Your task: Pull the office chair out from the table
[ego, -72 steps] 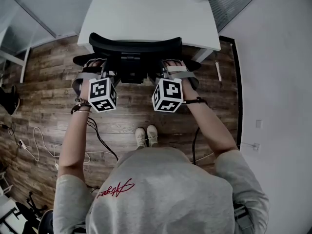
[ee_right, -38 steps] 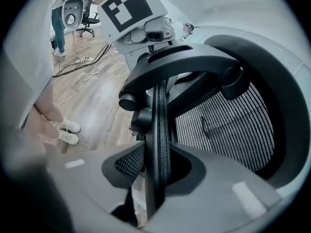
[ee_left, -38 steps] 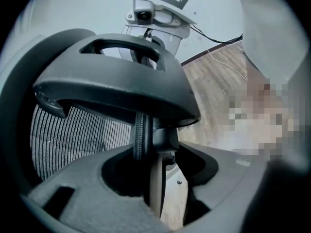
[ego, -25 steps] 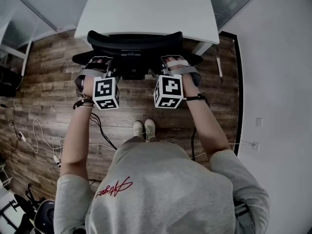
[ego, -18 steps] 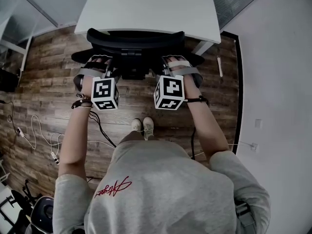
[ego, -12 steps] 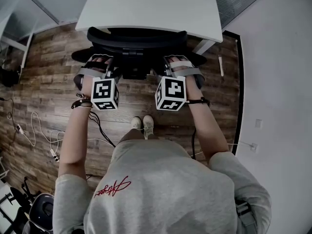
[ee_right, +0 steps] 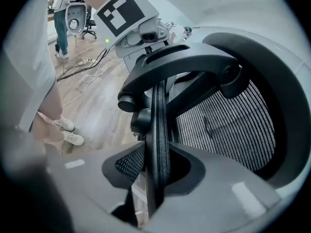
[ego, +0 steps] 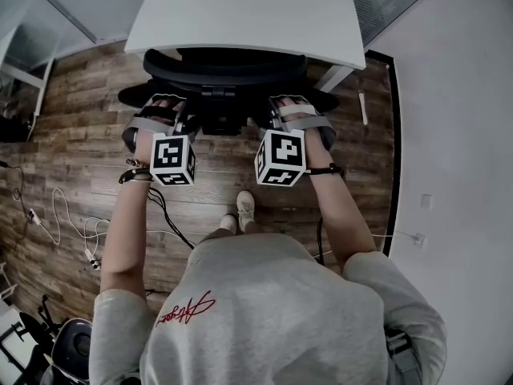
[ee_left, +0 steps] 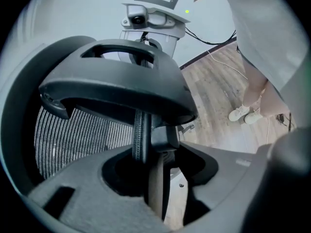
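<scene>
A black office chair (ego: 224, 66) with a mesh backrest stands tucked against the front edge of the white table (ego: 240, 10). Its backrest faces me. My left gripper (ego: 170, 109) is shut on the left rim of the backrest (ee_left: 141, 130), which runs upright between its jaws. On the right rim (ee_right: 160, 130) my right gripper (ego: 280, 107) is shut in the same way. The chair's black headrest (ee_left: 116, 86) arches just above the left gripper's jaws. The seat and base are hidden under the table and backrest.
Wood-plank floor runs under the chair. Loose cables (ego: 56, 223) lie at the left, and another chair's base (ego: 68, 351) sits at the bottom left. A white wall (ego: 457, 135) closes the right side. My shoes (ego: 244, 208) are behind the chair. Another person (ee_right: 60, 13) stands far off.
Both grippers stay clamped on the backrest in nearly the same place. My left foot has stepped back, so only one shoe now shows fully behind the chair.
</scene>
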`<state>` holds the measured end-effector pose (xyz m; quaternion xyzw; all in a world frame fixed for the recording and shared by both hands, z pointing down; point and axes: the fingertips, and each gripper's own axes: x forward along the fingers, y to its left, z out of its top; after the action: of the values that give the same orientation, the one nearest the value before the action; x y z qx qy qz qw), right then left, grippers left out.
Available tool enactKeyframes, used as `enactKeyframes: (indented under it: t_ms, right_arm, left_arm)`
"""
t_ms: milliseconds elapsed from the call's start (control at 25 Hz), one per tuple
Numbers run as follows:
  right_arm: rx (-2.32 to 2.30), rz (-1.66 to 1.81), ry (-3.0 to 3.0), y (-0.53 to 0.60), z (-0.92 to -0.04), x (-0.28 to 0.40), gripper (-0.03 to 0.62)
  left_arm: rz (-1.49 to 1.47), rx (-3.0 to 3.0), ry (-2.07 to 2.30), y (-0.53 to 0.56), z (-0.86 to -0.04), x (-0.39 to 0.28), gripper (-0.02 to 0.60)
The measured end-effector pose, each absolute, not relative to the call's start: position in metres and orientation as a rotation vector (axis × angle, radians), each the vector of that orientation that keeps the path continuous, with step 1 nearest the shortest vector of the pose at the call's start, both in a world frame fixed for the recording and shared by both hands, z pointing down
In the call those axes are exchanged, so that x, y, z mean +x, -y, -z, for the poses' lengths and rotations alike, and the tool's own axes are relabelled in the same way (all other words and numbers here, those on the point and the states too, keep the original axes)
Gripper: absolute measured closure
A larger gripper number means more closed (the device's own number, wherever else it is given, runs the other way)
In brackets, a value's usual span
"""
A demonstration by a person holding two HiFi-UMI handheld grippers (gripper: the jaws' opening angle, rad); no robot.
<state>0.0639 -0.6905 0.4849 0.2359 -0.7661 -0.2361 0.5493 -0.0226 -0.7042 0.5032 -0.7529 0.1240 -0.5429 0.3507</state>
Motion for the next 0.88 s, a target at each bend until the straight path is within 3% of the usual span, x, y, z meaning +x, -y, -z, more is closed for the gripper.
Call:
enactKeyframes:
  t_ms: [880]
  right_arm:
    - [0.572,0.523,1.809,0.647,-0.487,0.052,0.480]
  left_arm:
    - [1.357,-1.948,-0.283,0.660,-0.505,-0.033,0.385]
